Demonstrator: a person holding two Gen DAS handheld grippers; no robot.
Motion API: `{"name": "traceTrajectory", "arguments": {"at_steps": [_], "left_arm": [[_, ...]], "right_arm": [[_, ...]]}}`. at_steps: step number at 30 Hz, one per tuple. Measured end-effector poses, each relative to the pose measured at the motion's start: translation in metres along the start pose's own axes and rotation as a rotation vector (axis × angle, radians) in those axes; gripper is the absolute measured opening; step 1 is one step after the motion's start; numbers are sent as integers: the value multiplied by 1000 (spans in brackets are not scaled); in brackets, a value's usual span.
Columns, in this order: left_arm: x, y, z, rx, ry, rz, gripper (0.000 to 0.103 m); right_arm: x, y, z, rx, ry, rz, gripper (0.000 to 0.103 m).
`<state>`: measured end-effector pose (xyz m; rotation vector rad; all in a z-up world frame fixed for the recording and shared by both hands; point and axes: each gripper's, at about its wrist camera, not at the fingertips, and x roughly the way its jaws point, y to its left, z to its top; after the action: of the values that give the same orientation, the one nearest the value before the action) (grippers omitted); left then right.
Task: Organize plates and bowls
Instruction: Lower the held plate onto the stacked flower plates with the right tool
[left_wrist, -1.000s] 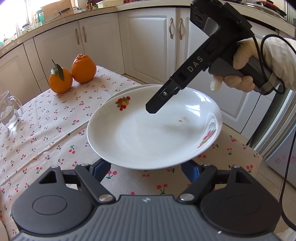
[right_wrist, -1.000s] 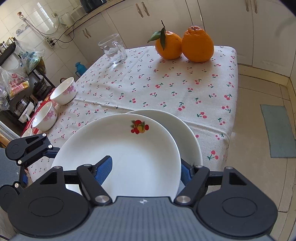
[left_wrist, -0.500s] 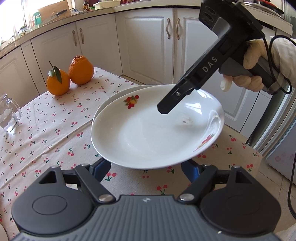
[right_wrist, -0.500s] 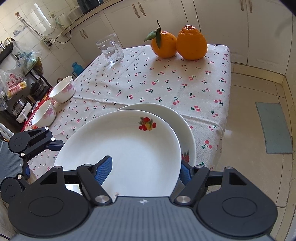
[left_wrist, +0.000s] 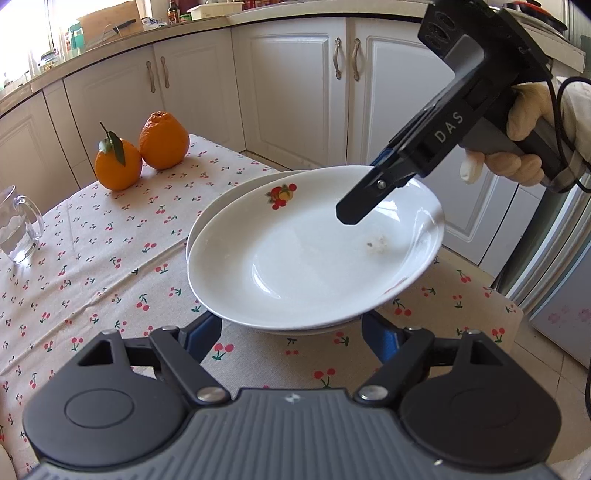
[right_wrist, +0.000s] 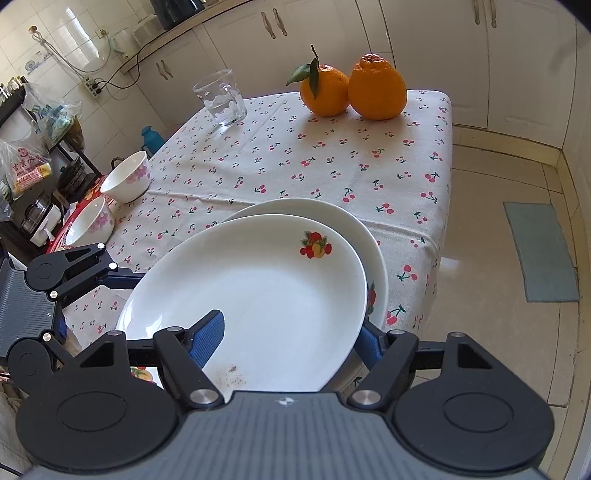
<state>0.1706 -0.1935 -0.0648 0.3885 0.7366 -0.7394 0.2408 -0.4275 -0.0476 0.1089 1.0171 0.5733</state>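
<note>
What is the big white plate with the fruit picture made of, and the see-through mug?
The top plate looks like glazed ceramic or porcelain: smooth, glossy white, with bright window glints and a printed fruit picture. It might be melamine; the look alone cannot settle that. The mug looks like clear glass: you see the tablecloth through it.

white plate (right_wrist: 255, 295) bore a red fruit motif; cream tablecloth (right_wrist: 295, 162) was dotted with red cherries; oranges (right_wrist: 376, 92) were bright orange.

Plates (left_wrist: 295, 266): glossy white ceramic, speckled residue. Bench cloth (right_wrist: 332, 162): matt printed fabric. Glass (right_wrist: 221, 98): clear, smooth. Tongs (right_wrist: 290, 341): matt black plastic, blue ribbed pads.
</note>
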Motion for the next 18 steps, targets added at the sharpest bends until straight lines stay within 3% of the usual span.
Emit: {"name": "traceTrajectory", "arguments": {"at_steps": [18], "left_arm": [[-4,0,0,-2,-11,7,83]], "right_arm": [[-8,9,-6,-12,-3,-33,79]]}}
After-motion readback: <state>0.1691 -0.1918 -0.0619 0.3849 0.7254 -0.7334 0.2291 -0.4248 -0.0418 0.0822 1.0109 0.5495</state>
